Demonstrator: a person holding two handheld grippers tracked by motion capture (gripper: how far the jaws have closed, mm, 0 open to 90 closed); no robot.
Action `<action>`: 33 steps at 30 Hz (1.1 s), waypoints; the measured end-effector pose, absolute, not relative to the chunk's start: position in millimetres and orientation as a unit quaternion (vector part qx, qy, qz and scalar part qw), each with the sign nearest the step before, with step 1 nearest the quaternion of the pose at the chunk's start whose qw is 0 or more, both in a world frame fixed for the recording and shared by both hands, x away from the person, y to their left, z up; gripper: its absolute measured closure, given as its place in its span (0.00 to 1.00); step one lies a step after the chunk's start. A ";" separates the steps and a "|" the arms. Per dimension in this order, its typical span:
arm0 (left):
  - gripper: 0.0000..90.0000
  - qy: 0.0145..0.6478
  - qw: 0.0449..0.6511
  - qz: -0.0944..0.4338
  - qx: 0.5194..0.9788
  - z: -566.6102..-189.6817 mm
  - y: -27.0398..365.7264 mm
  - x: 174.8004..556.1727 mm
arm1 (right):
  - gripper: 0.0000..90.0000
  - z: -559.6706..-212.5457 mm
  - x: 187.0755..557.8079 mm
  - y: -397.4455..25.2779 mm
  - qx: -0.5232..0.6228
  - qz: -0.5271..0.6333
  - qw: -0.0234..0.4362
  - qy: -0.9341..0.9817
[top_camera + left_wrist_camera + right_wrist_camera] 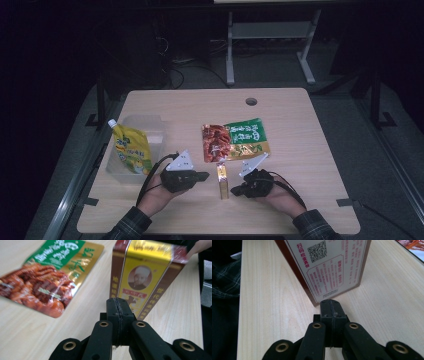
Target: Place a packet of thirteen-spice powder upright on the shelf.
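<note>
Box (223,182) stands upright near the table's (310,165) front edge, just below the snack pouch (235,141), with bare wood open to its right and front. Left gripper (202,175) and right gripper (235,190) flank the box, both pointing inward at it, jaws pressed together and gripping nothing.

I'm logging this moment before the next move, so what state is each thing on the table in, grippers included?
Left gripper: jaws shut, empty, tips close to the box.
Right gripper: jaws shut, empty, tips by the box's lower edge.
Box: upright on the table, between both grippers.
Snack pouch: lying flat, looks sealed.
Yellow spout pouch: leaning in the clear container, cap on.
</note>
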State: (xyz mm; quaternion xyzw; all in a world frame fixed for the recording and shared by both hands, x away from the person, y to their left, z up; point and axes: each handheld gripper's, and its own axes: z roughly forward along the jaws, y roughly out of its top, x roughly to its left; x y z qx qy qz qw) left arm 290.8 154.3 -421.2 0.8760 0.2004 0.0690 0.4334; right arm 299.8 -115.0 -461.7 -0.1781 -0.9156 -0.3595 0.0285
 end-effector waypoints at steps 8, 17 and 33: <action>1.00 0.177 0.403 0.022 0.898 -442.8 138.4 287.5 | 1.00 -456.5 311.0 -113.0 -0.213 -0.376 0.016 -0.902; 1.00 0.160 0.395 -0.001 0.905 -454.1 124.2 279.1 | 1.00 -459.1 325.4 -102.3 -0.224 -0.387 0.012 -0.894; 1.00 0.146 0.397 0.001 0.906 -456.3 113.9 277.3 | 1.00 -464.9 336.7 -87.3 -0.216 -0.396 0.025 -0.892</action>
